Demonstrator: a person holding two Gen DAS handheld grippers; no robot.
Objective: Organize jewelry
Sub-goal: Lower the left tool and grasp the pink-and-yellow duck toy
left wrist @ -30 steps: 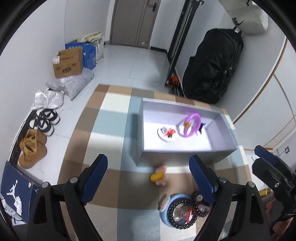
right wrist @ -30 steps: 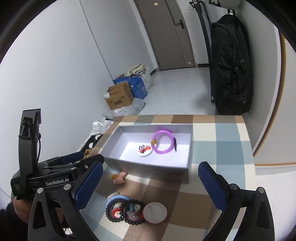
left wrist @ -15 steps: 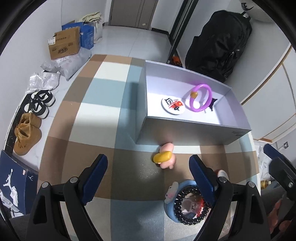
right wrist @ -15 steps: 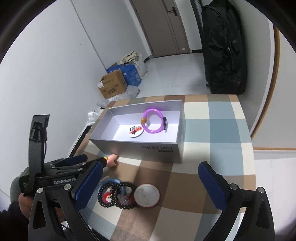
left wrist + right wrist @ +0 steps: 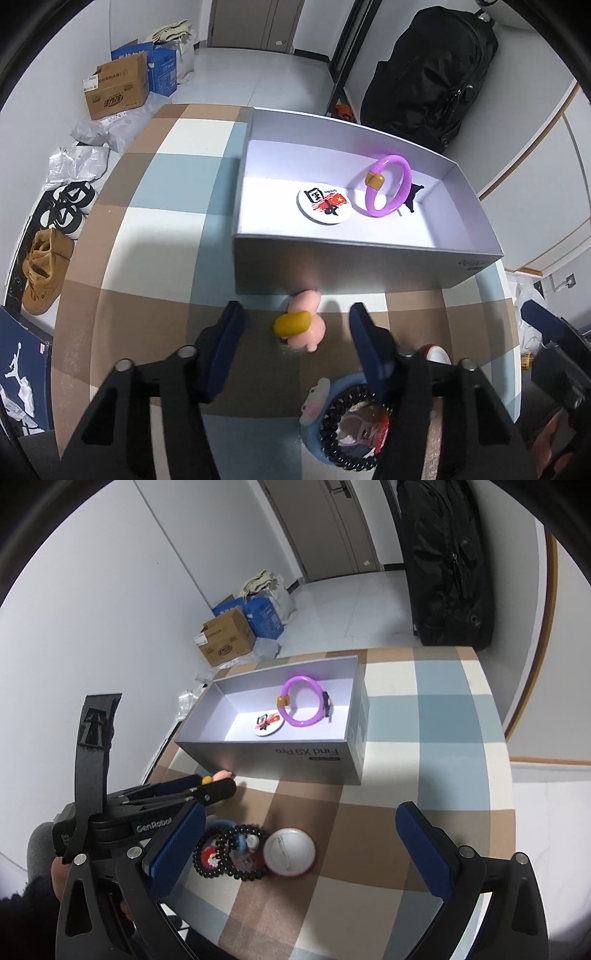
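Note:
A pink charm with a yellow piece lies on the checked cloth just in front of the grey box. My left gripper straddles the charm. Its jaws are closing, with a gap still showing on both sides. The box holds a purple bangle, a white badge and a small black charm. My right gripper hangs open over black bead bracelets and a round white badge, holding nothing. In the right wrist view the left gripper is at the box's near left corner.
A blue ring with a small figure lies under the beads. Off the table's left edge are shoes and a cardboard box. A black bag stands behind the table.
The left jaws have come much closer together around the pink charm. Both grippers have sunk toward the table and tilted further down.

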